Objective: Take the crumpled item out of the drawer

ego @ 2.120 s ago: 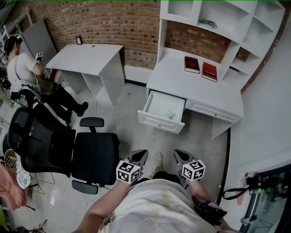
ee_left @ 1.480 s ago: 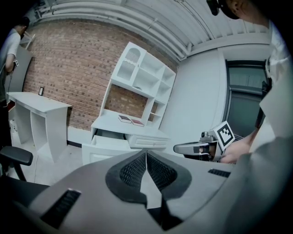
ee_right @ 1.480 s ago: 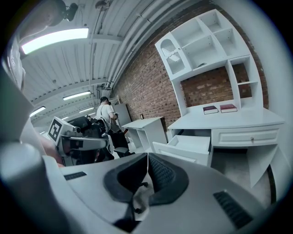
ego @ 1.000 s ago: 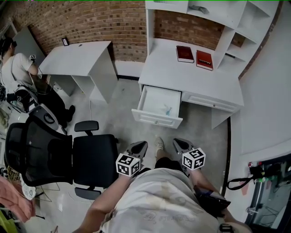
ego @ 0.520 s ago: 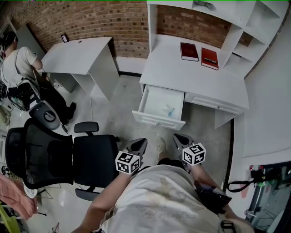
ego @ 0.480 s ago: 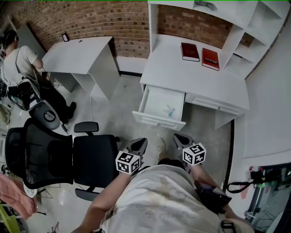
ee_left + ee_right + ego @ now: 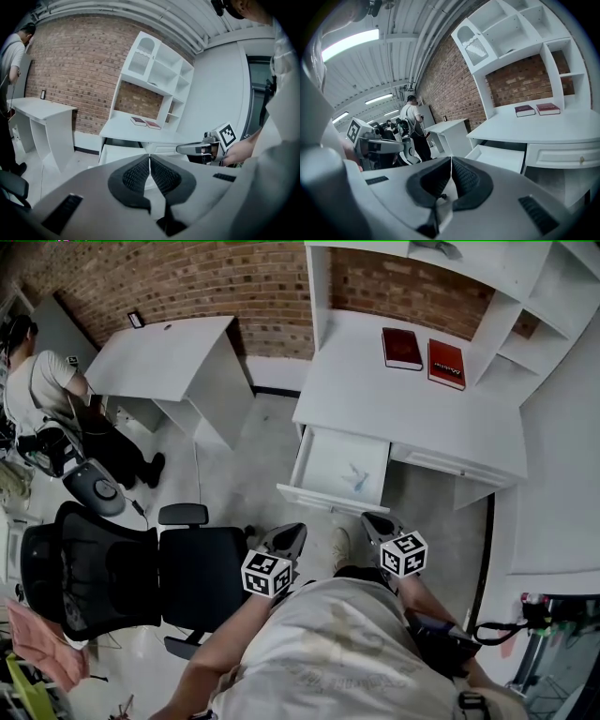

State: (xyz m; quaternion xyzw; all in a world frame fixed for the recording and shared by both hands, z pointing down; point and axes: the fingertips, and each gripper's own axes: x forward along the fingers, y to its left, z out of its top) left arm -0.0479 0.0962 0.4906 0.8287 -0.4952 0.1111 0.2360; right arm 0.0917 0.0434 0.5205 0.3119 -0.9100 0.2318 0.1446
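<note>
Head view: we hold the left gripper (image 7: 286, 540) and the right gripper (image 7: 373, 524) side by side, jaws pressed together, both empty. A black office chair (image 7: 202, 568) stands just left of us. Ahead, across the floor, the open drawer (image 7: 323, 500) holds the crumpled item (image 7: 356, 478), small and blurry, near its right side. The drawer lies nearer to us than a second ago.

The left forearm (image 7: 223, 645) and right forearm (image 7: 424, 613) reach forward side by side. The left gripper (image 7: 287, 542) and right gripper (image 7: 376, 527) point ahead and slightly downward, each with its jaws pressed together, holding nothing.
</note>
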